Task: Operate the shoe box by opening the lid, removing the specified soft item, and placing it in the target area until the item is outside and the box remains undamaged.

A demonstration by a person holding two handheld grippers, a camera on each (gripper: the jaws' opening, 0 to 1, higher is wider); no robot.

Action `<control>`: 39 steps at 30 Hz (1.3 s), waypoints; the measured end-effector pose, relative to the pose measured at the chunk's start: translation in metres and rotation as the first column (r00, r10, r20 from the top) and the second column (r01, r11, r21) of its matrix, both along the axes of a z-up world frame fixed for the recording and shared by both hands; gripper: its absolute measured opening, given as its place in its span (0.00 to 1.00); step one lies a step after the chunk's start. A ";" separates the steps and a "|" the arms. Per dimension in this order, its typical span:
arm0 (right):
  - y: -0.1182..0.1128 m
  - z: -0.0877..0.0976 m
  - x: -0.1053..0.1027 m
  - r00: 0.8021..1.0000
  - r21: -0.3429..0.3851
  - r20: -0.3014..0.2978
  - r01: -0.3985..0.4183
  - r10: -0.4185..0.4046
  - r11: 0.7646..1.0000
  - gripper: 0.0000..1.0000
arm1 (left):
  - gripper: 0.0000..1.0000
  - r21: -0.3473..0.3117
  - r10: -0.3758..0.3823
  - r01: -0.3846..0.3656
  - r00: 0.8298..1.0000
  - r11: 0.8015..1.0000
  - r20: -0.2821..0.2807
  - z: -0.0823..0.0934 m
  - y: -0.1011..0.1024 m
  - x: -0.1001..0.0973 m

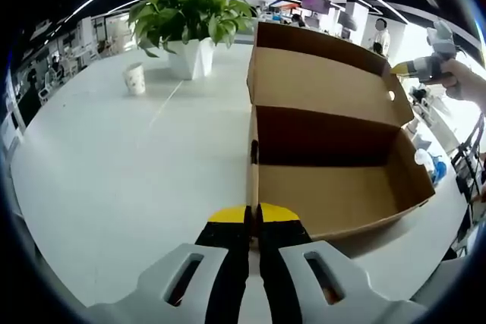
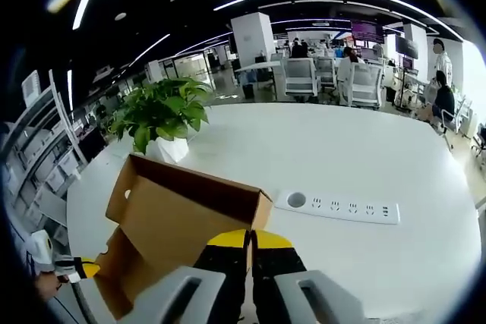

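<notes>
Two grippers: left gripper (image 1: 254, 213) and right gripper (image 2: 250, 239), jaws pressed together, holding nothing.
Shoe box (image 1: 334, 180): on the white table (image 1: 114, 180), lid (image 1: 323, 81) standing upright at its far side, long axis left-right.
Potted plant (image 1: 190, 24): far left of box.

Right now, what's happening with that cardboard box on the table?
A person is working on an open shoe box with two hand-held grippers. The lid is already up, and the part of the inside that shows looks empty. The left hand-held gripper sits shut at the box's near corner; the right hand-held gripper is shut beside the raised lid. A potted plant, paper cup and power strip share the white table.
</notes>
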State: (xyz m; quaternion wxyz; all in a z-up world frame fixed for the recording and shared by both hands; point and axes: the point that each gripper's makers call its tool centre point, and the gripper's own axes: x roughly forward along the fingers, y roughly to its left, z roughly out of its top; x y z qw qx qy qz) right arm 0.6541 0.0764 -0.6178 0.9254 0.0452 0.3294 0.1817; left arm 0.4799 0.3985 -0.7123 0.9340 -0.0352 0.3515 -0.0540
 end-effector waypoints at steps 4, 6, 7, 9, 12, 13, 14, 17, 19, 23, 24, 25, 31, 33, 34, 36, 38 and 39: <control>0.000 0.002 -0.002 1.000 0.002 0.004 -0.004 0.004 1.000 0.00 | 0.01 0.001 -0.002 0.002 1.000 1.000 -0.001 0.000 0.000 0.000; 0.001 0.003 -0.004 1.000 0.003 0.007 -0.005 0.005 1.000 0.00 | 0.01 0.001 -0.002 0.002 1.000 1.000 -0.001 0.000 0.000 0.000; 0.001 0.004 -0.005 1.000 0.003 0.009 -0.006 0.005 1.000 0.00 | 0.01 0.001 -0.002 0.002 1.000 1.000 0.000 0.000 0.000 0.000; 0.002 0.005 -0.006 1.000 0.001 0.013 -0.008 0.008 1.000 0.00 | 0.01 0.002 -0.002 0.002 1.000 1.000 0.000 0.000 0.000 0.000; 0.001 0.007 -0.007 1.000 0.005 0.018 -0.010 0.010 1.000 0.00 | 0.01 0.002 -0.003 0.003 1.000 1.000 0.000 0.000 0.000 0.000; 0.001 0.007 -0.008 1.000 0.007 0.019 -0.011 0.011 1.000 0.00 | 0.01 0.003 -0.004 0.004 1.000 1.000 0.000 0.000 0.000 0.000; 0.001 0.008 -0.008 1.000 0.008 0.021 -0.012 0.012 1.000 0.00 | 0.01 0.002 -0.004 0.004 1.000 1.000 0.000 0.000 -0.001 0.000; 0.002 0.010 -0.011 1.000 0.009 0.027 -0.015 0.015 1.000 0.00 | 0.01 0.002 -0.004 0.004 1.000 1.000 0.000 0.001 -0.001 0.000; 0.002 0.011 -0.012 0.999 0.007 0.032 -0.019 0.019 1.000 0.00 | 0.01 0.003 -0.005 0.005 1.000 1.000 0.000 0.001 0.000 0.000; 0.002 0.014 -0.015 0.999 0.009 0.039 -0.023 0.023 1.000 0.00 | 0.01 0.004 -0.006 0.006 1.000 1.000 0.000 0.001 0.000 0.000; 0.002 0.014 -0.015 0.999 0.010 0.040 -0.024 0.023 1.000 0.00 | 0.01 0.004 -0.007 0.007 1.000 1.000 0.000 0.001 0.000 0.000; 0.002 0.015 -0.016 0.999 0.009 0.042 -0.024 0.024 1.000 0.00 | 0.01 0.004 -0.007 0.007 1.000 1.000 0.000 0.001 0.000 0.000; 0.002 0.018 -0.020 0.998 0.007 0.057 -0.032 0.032 0.999 0.00 | 0.01 0.006 -0.008 0.008 1.000 1.000 0.000 0.000 0.000 0.000; 0.002 0.019 -0.021 0.998 0.010 0.061 -0.033 0.032 0.999 0.00 | 0.01 0.006 -0.009 0.009 1.000 1.000 0.000 0.000 0.000 0.000; 0.002 0.019 -0.022 0.997 0.009 0.063 -0.034 0.033 0.999 0.00 | 0.01 0.007 -0.010 0.010 1.000 1.000 0.000 0.000 0.000 0.000; 0.003 0.021 -0.024 0.997 0.006 0.069 -0.037 0.036 0.999 0.00 | 0.01 0.007 -0.010 0.010 1.000 1.000 0.000 0.000 -0.001 0.000; 0.003 0.022 -0.026 0.997 0.007 0.072 -0.038 0.038 0.999 0.00 | 0.01 0.007 -0.011 0.011 1.000 1.000 0.000 0.000 -0.001 0.000; 0.003 0.022 -0.027 0.997 0.008 0.073 -0.039 0.038 0.999 0.00 | 0.01 0.007 -0.011 0.011 1.000 1.000 0.000 0.000 -0.001 0.000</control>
